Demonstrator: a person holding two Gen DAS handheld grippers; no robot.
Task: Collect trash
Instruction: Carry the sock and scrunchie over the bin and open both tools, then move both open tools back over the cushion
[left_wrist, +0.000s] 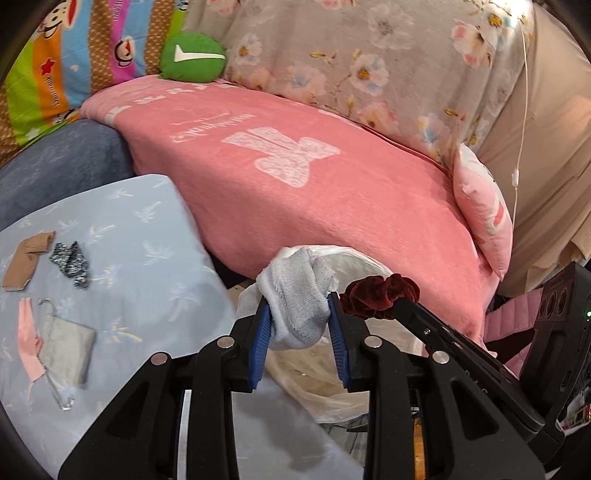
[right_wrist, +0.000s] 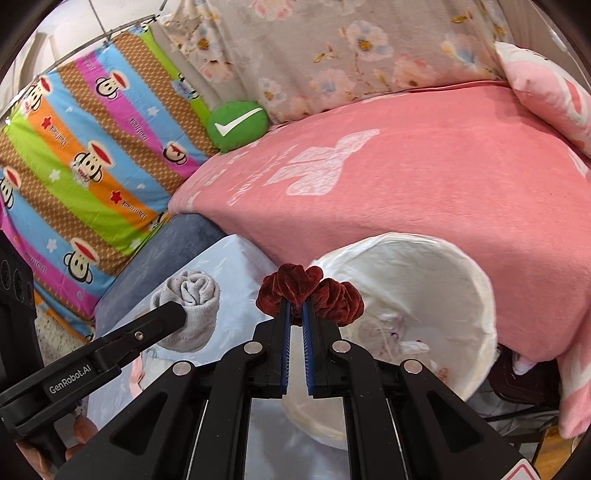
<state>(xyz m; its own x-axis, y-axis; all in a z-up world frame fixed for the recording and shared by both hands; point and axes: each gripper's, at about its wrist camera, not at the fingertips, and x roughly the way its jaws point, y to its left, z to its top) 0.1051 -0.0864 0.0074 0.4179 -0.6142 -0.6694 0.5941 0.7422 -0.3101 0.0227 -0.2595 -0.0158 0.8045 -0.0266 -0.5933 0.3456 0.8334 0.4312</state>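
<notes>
My left gripper (left_wrist: 297, 308) is shut on a rolled grey sock (left_wrist: 295, 295), pinched between its blue pads and held over the near rim of a bin lined with a white plastic bag (left_wrist: 354, 264). The right gripper (right_wrist: 294, 308) is shut on a dark red velvet scrunchie (right_wrist: 310, 293), which bulges out on both sides of its tips. The scrunchie (left_wrist: 380, 291) hangs just right of the sock. In the right wrist view the white-lined bin (right_wrist: 443, 295) lies open to the right of the scrunchie, with scraps at its bottom, and the sock (right_wrist: 190, 306) is to the left.
A pale blue sheet (left_wrist: 122, 236) to the left carries a beige sock (left_wrist: 26, 260), a speckled black-and-white sock (left_wrist: 70, 262), a grey pouch (left_wrist: 64, 352) and a pink item (left_wrist: 27, 339). A pink blanket (left_wrist: 314, 177), a green cushion (left_wrist: 194, 55) and floral bedding (left_wrist: 351, 55) lie behind.
</notes>
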